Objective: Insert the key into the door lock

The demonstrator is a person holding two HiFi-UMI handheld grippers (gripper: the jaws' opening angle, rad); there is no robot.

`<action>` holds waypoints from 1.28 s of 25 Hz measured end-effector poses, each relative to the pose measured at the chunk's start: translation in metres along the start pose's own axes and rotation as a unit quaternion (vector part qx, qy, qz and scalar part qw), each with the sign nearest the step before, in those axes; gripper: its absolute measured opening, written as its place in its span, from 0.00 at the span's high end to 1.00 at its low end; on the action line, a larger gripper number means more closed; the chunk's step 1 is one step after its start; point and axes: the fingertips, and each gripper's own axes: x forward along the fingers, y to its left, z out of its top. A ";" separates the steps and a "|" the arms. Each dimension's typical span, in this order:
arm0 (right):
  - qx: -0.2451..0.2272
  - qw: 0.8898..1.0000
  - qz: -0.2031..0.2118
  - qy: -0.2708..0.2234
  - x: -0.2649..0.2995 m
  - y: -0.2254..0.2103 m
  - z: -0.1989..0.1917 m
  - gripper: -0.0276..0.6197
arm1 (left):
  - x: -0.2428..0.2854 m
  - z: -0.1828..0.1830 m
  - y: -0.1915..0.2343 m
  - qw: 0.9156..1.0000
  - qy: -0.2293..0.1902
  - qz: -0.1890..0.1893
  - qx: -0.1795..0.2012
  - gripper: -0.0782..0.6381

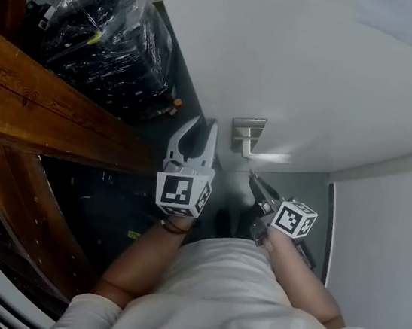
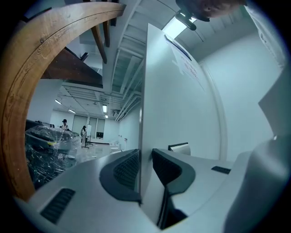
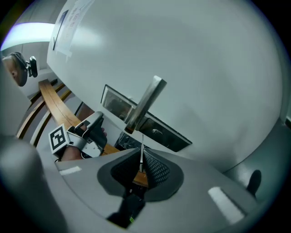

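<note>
A white door (image 1: 296, 66) stands ajar, with a steel lock plate (image 1: 247, 134) and a lever handle (image 1: 266, 157) near its free edge. My left gripper (image 1: 202, 127) is shut on that door edge (image 2: 143, 136), one jaw on each face. My right gripper (image 1: 256, 182) hangs just below the handle, shut on a thin key (image 3: 142, 155) whose blade points up toward the plate. In the right gripper view the lever handle (image 3: 146, 103) juts out above the key, and a small keyhole (image 3: 156, 132) shows on the lock plate (image 3: 173, 136) just beyond the blade tip. The key is apart from it.
A curved wooden beam (image 1: 39, 110) runs close on the left of the door edge. Behind it stands a bulky black load wrapped in plastic film (image 1: 107, 32). Two people (image 2: 72, 129) stand far off in the room past the door. A white wall (image 1: 385, 246) closes the right side.
</note>
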 end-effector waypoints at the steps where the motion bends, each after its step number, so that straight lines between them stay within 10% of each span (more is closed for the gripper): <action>1: 0.009 1.000 0.000 -0.001 0.003 -0.005 0.000 0.92 | 0.000 0.000 0.000 1.000 -0.002 0.003 0.005 0.76; 32: 0.148 0.988 0.017 -0.044 0.044 -0.035 0.010 0.92 | 0.004 0.003 0.000 1.000 0.008 0.012 0.003 0.76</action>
